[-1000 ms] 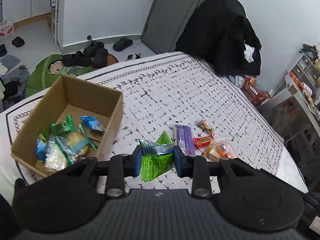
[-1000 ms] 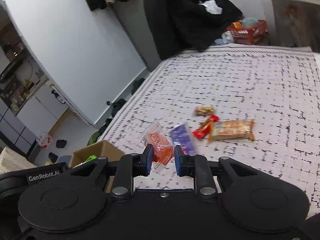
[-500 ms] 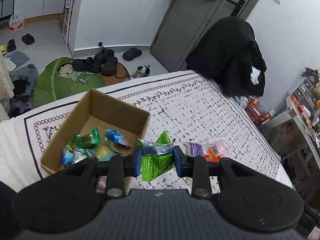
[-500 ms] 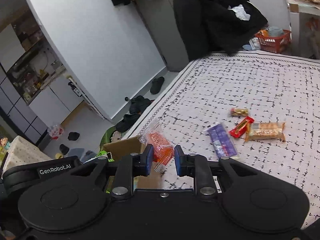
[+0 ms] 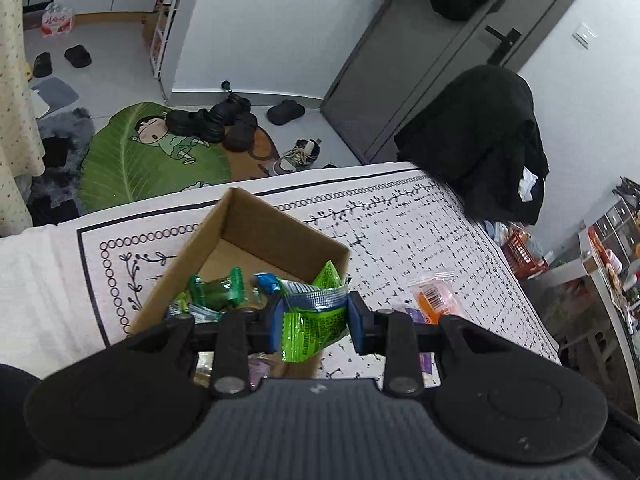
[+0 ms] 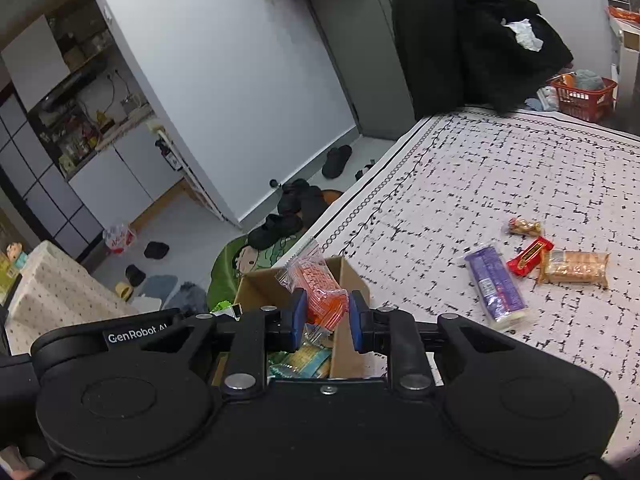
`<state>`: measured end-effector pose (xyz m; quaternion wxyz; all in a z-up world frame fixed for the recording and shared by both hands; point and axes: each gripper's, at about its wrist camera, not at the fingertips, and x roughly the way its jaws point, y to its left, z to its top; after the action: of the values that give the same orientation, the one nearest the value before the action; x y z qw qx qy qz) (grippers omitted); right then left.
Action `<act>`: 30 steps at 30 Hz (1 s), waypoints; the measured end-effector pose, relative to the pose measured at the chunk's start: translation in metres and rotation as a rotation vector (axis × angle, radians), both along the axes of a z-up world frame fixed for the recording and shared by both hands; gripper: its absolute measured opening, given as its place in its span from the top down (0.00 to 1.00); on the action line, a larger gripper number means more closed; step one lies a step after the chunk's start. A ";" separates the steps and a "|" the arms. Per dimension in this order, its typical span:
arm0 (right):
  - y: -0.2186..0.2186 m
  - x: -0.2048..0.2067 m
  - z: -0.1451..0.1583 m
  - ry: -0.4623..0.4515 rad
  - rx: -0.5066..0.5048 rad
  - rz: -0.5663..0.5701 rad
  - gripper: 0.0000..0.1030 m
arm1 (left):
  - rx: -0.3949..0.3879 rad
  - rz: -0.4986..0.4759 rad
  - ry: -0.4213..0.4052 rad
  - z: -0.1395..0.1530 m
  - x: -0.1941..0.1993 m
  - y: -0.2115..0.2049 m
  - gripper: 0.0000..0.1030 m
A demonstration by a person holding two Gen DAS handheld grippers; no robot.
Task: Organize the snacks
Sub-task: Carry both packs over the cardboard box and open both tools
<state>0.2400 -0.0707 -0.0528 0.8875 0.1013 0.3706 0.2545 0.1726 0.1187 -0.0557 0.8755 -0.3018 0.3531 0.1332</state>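
Note:
My left gripper (image 5: 314, 322) is shut on a bright green snack packet (image 5: 316, 316) and hangs over the near right corner of the open cardboard box (image 5: 276, 226), which holds several wrapped snacks (image 5: 216, 290). My right gripper (image 6: 326, 318) is shut on a clear packet of orange snacks (image 6: 318, 286) above the same cardboard box (image 6: 348, 276). That orange packet (image 5: 434, 298) also shows at the right of the left wrist view. On the patterned cloth lie a purple bar (image 6: 496, 288), a red bar (image 6: 530, 256), a cracker pack (image 6: 576, 267) and a small gold candy (image 6: 524, 227).
The white patterned cloth (image 6: 500, 160) covers the table. A chair draped in black clothing (image 5: 484, 144) stands at its far edge, with a red basket (image 6: 582, 98) beyond. Shoes (image 5: 224, 120) and a green leaf mat (image 5: 140, 160) lie on the floor past the box.
Both grippers have carried their packets leftward, from over the loose snacks to over the box. The box now sits right under the fingers in both views.

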 end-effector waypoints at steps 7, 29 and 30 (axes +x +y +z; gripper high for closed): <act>0.023 -0.002 -0.006 0.014 -0.032 0.021 0.78 | -0.043 0.020 0.015 -0.016 -0.002 0.024 0.69; 0.062 -0.005 -0.025 0.035 -0.140 0.041 0.69 | -0.185 0.046 0.099 -0.057 -0.001 0.066 0.53; 0.061 -0.005 -0.025 0.036 -0.136 0.037 0.68 | -0.183 0.052 0.105 -0.056 0.000 0.067 0.51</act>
<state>0.2353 -0.0094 -0.0774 0.8806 0.0385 0.4047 0.2434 0.1721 0.1856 -0.1117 0.8209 -0.3821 0.4011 0.1384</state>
